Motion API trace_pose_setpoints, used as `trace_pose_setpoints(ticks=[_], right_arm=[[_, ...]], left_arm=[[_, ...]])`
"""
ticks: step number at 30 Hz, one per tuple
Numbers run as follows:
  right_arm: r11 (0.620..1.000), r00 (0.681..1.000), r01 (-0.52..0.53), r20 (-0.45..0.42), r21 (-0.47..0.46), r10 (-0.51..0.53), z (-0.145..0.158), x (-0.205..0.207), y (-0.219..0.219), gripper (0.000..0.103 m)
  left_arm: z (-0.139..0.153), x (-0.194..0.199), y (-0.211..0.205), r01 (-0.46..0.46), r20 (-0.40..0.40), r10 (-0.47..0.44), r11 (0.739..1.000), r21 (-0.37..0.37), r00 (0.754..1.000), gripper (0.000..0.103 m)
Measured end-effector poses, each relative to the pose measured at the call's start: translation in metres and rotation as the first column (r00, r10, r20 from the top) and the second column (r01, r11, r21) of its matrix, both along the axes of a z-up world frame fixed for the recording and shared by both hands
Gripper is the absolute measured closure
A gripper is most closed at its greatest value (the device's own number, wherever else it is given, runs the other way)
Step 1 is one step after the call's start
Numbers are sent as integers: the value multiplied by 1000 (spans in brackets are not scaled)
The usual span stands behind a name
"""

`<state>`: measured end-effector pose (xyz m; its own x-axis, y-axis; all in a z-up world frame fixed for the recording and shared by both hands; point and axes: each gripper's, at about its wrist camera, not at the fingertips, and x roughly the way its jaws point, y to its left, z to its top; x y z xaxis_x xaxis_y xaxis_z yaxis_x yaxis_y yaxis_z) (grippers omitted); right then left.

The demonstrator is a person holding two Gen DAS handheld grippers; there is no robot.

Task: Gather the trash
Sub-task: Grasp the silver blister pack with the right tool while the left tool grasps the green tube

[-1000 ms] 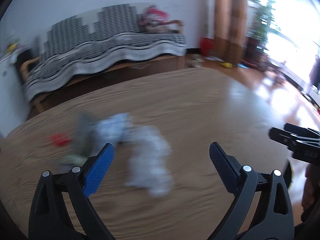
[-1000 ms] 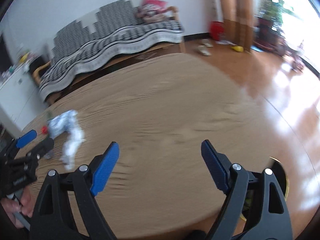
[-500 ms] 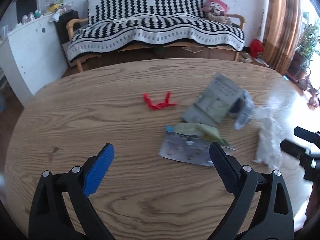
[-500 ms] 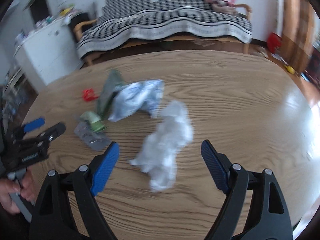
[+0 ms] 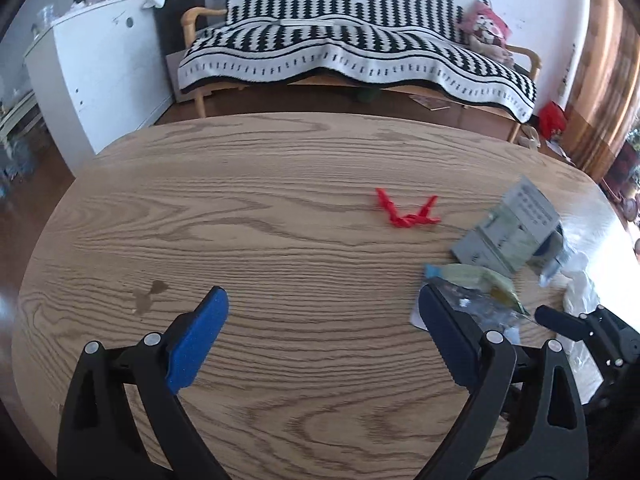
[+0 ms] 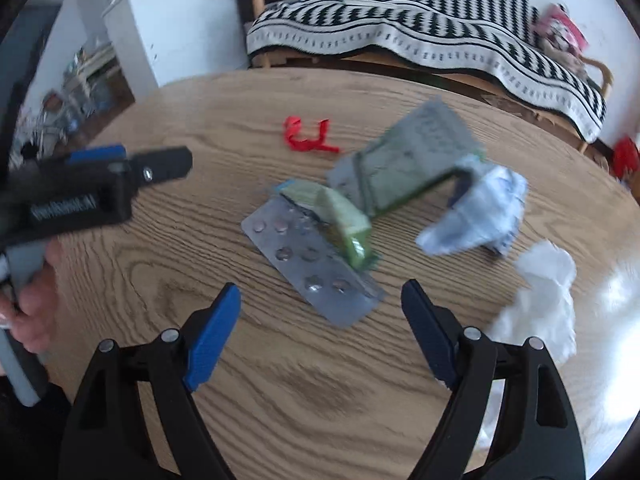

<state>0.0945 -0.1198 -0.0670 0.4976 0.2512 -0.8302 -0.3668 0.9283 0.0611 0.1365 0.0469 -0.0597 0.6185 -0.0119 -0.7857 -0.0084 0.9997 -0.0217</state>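
Note:
Trash lies on the oval wooden table [image 6: 280,400]: a silver pill blister [image 6: 316,272], a green wrapper [image 6: 344,220], a grey-green flattened box [image 6: 408,164], a crumpled blue-white bag [image 6: 480,216], a white tissue [image 6: 540,304] and a red twisted strip [image 6: 308,136]. My right gripper [image 6: 320,332] is open and empty, just short of the blister. My left gripper [image 5: 320,340] is open and empty over bare wood, left of the pile; the red strip [image 5: 406,212] and box [image 5: 508,228] show there too.
A sofa with a black-and-white striped blanket [image 5: 352,44] stands behind the table. A white cabinet [image 5: 100,64] is at the back left. The left gripper's side shows in the right wrist view [image 6: 100,192], held by a hand.
Both grippers have swung left across the table. The trash pile has come into the centre of the right view and slid to the right of the left view. Both stayed open.

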Motion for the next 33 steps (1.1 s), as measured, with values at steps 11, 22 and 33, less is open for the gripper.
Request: trace_pose_setpoints(ticks=[11, 22, 33], right_arm=[[995, 995, -96, 1, -15, 96, -9, -1, 29, 68], [994, 995, -81, 68, 79, 75, 35, -41, -10, 69], [984, 987, 118, 89, 131, -130, 60, -69, -111, 69]], left_arm=[[-5, 20, 29, -32, -2, 32, 999, 1, 999, 10], [-4, 25, 20, -1, 0, 1, 999, -35, 1000, 10], [-33, 33, -54, -3, -117, -14, 990, -141, 993, 10]])
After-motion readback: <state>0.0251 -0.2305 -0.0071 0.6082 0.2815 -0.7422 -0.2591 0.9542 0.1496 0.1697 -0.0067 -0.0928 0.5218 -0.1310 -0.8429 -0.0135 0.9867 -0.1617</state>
